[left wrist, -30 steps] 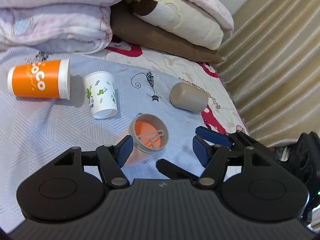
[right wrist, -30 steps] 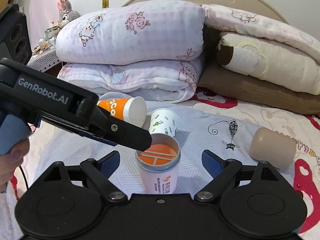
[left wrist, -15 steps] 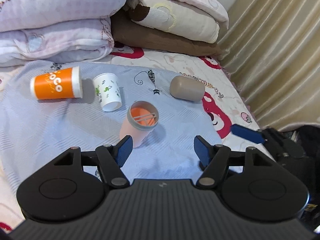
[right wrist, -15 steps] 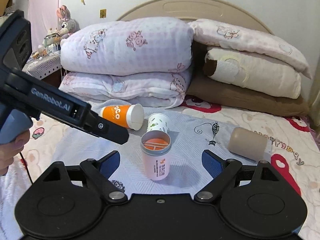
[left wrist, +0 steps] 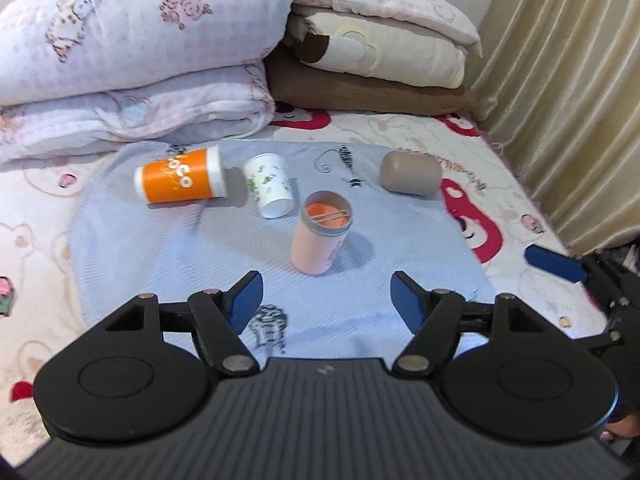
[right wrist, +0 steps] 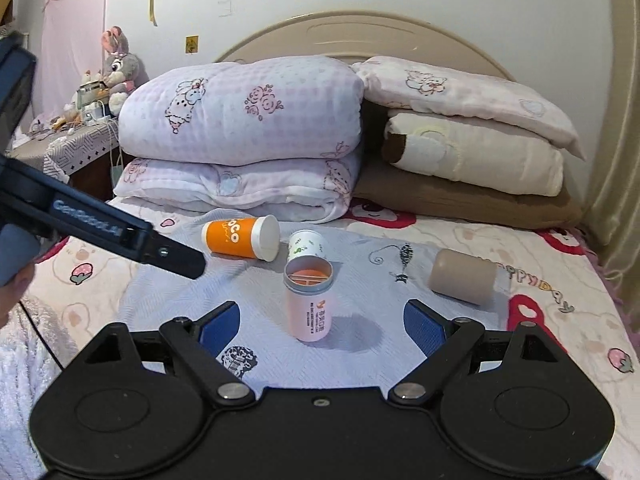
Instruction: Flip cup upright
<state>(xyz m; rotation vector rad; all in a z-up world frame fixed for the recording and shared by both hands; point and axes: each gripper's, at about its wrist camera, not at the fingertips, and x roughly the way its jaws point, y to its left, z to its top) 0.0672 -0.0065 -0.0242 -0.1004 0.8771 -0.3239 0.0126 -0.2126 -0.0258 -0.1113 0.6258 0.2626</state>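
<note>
A pink cup (left wrist: 318,238) with a grey rim and orange inside stands upright on the light blue blanket (left wrist: 160,248); it also shows in the right wrist view (right wrist: 309,302). An orange cup (left wrist: 180,180) (right wrist: 240,237), a white leaf-print cup (left wrist: 271,190) (right wrist: 306,243) and a tan cup (left wrist: 410,173) (right wrist: 462,276) lie on their sides behind it. My left gripper (left wrist: 326,300) is open and empty, back from the pink cup. My right gripper (right wrist: 322,324) is open and empty, just in front of the pink cup.
Folded quilts (right wrist: 248,136) and stacked pillows (right wrist: 472,152) fill the bed's head end. A beige curtain (left wrist: 568,92) hangs along the right side. A cluttered side table (right wrist: 76,136) with plush toys stands at the left.
Both grippers have pulled back and away from the pink cup, which stays standing upright. The other cups have not moved.
</note>
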